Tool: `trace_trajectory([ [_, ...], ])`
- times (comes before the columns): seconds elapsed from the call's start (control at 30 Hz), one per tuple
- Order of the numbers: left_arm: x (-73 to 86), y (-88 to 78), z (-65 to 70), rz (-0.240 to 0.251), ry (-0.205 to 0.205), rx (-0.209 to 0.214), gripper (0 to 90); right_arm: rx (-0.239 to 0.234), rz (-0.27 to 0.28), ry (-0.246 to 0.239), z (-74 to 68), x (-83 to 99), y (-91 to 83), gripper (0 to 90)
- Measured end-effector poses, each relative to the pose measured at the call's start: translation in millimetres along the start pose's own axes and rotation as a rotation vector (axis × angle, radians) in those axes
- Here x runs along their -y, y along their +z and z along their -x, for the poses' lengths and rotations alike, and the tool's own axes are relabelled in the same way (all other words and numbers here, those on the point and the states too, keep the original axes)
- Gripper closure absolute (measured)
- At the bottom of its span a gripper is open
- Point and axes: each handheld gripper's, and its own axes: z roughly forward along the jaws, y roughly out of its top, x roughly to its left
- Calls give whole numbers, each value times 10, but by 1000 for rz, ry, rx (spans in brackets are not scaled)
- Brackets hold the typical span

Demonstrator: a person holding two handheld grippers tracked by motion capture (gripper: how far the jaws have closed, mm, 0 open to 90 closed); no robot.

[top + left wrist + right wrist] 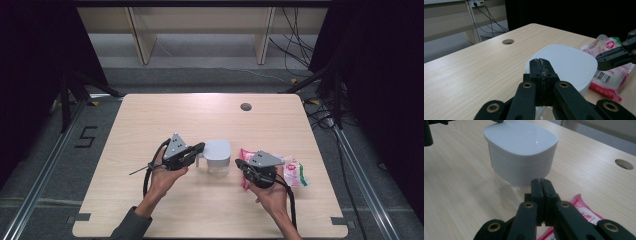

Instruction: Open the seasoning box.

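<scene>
The pale wooden bench (165, 210) is carrying a white-lidded clear container (218, 156) at its middle, perhaps a small pitcher with a handle, though that part is hard to read. A pink snack packet (295, 172) is lying just right of it. The left gripper (201, 146) is hovering at the lid's left edge, the right gripper (239, 163) between container and packet, probably lining up to grasp. Both pairs of fingers are pressed together, pinching nothing.
</scene>
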Motion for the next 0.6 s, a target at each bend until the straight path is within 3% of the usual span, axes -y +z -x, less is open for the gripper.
trace_trajectory([
  [0.1, 3, 0, 2, 1, 2, 0, 893, 0, 9, 5, -2, 2, 15, 900],
  [0.17, 3, -2, 0, 0, 4, -1, 893, 5, 8, -18, 11, -5, 18, 900],
  [0.27, 3, -11, -11, -8, 18, 1, 893, 4, 7, 1, 4, -4, 22, 900],
  [0.37, 5, -5, -1, 1, 7, -2, 893, 3, 6, 18, 5, -5, 21, 900],
  [0.47, 6, -5, -4, 1, 4, 0, 893, 10, 22, -1, 21, -9, 33, 900],
  [0.53, 8, 0, -8, 7, 1, 8, 893, -2, 8, 32, -1, -12, 34, 900],
  [0.6, 6, -6, -12, 0, 4, 4, 893, -18, 11, 22, 13, -20, 45, 900],
])
